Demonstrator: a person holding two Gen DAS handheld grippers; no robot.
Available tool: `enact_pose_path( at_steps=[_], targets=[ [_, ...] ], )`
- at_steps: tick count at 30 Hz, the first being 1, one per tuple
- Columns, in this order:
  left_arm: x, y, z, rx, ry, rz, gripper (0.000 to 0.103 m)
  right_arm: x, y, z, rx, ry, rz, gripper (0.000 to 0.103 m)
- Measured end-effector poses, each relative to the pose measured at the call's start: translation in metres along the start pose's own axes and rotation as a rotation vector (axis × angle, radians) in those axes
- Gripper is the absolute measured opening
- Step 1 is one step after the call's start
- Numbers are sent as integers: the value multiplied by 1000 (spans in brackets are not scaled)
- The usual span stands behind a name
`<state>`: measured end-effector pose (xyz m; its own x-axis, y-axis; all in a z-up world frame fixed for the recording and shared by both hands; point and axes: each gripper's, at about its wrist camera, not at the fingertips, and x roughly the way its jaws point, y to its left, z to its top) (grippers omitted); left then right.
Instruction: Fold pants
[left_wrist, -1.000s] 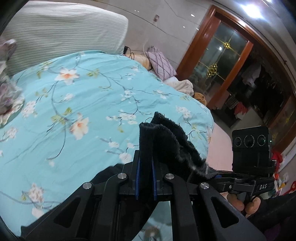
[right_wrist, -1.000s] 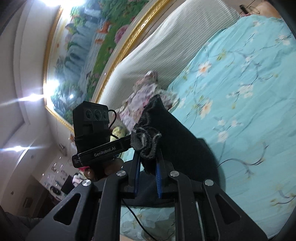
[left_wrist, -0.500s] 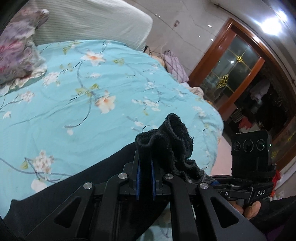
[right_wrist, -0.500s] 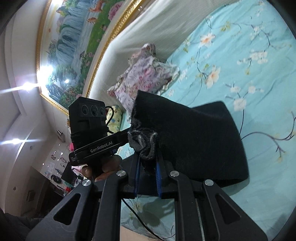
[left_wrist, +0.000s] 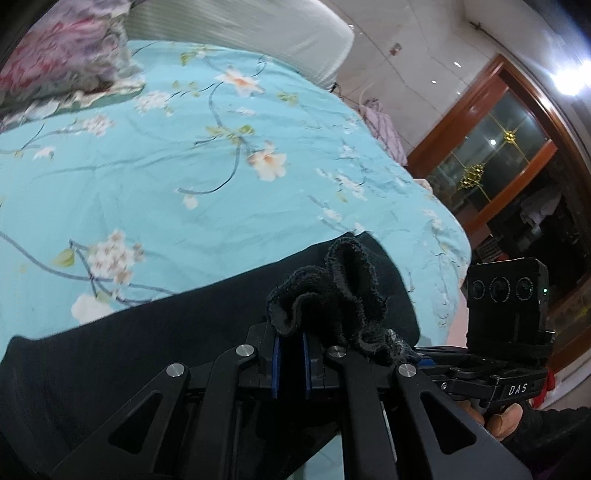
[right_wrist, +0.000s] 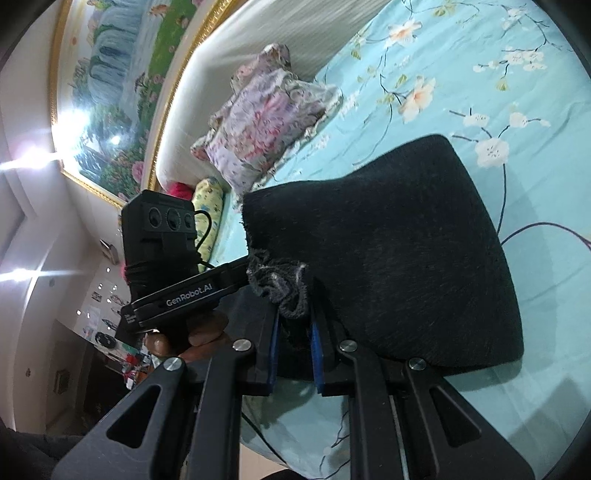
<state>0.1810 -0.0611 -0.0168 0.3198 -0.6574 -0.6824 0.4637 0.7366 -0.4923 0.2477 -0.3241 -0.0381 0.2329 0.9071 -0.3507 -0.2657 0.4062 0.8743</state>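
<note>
Left gripper (left_wrist: 290, 345) pinches a bunched edge of the black pants (left_wrist: 155, 354). Right gripper (right_wrist: 293, 332) pinches another bunched edge of the same garment. The pants lie spread on the bed (left_wrist: 184, 155), near its near edge, with the floral pillow (right_wrist: 266, 114) well apart at the far left. Judgement: a fold is being carried over. Recommend keeping both held edges level and equally taut, lowering them together, and aligning them before releasing; uneven tension risks a skewed crease.

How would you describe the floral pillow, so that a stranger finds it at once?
On the turquoise flowered bedsheet, look beside the white ribbed headboard. The ruffled pink-and-lilac floral pillow lies there; the small yellow cushion next to it is plainer and frill-free.
</note>
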Motion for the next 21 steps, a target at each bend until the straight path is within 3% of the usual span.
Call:
enact_pose_path(
  at_steps=[7, 9, 11, 14, 21],
  targets=[
    [-7, 11, -16, -45, -9, 63, 7, 12, -7, 0, 13, 41, -45, 19],
    [-12, 18, -19, -78, -20, 66, 7, 13, -5, -1, 9, 52, -47, 26],
    [-22, 27, -25, -122, -41, 76, 7, 14, -1, -2, 0, 57, -35, 41],
    [-36, 35, -34, -167, -76, 92, 7, 17, 9, -3, -42, 60, -48, 50],
    [-73, 42, -65, -227, -145, 139, 7, 19, 25, -6, -83, 69, -40, 50]
  ],
)
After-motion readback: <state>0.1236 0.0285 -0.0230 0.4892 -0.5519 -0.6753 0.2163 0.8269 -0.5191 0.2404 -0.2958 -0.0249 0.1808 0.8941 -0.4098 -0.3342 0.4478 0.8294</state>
